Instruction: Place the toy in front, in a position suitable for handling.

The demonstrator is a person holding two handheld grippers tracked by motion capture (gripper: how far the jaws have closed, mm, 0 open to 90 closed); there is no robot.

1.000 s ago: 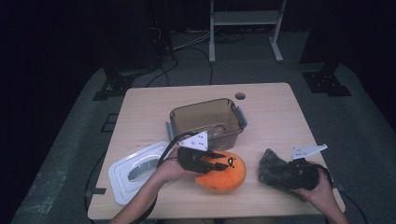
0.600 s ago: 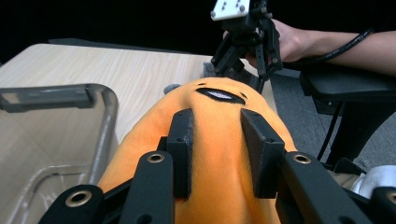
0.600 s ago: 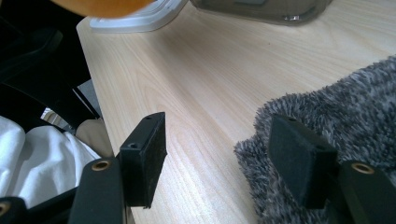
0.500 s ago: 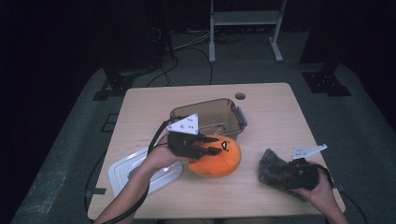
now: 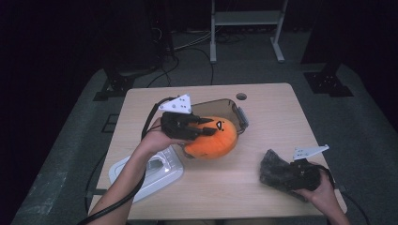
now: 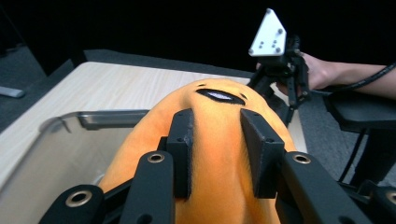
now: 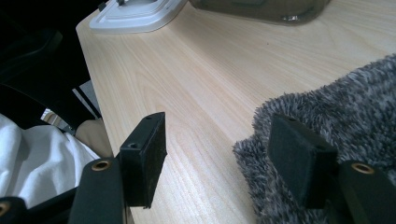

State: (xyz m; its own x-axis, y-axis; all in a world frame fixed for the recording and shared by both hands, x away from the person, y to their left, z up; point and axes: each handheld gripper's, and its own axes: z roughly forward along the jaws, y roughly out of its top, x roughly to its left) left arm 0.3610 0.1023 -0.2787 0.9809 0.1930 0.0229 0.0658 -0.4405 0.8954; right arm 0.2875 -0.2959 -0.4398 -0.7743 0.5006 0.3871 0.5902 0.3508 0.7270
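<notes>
We've got the orange plush toy [image 5: 212, 138] up off the desk [image 5: 267, 117] now. A second ago it sat low near the front edge, and it's since been carried up and back, so it hangs over the near rim of the clear plastic bin [image 5: 237, 112]. Looks like it's about to get dropped in. The left tongs [image 5: 202, 130] are clamped tight on it, pads [image 6: 183, 140] pinching its fuzzy top. The right tongs [image 7: 224, 154] sit spread apart by the grey fuzzy cloth [image 5: 277, 169], gripping nothing, one pad against the fluff. The white lid [image 5: 150, 171] lies off to the left.
</notes>
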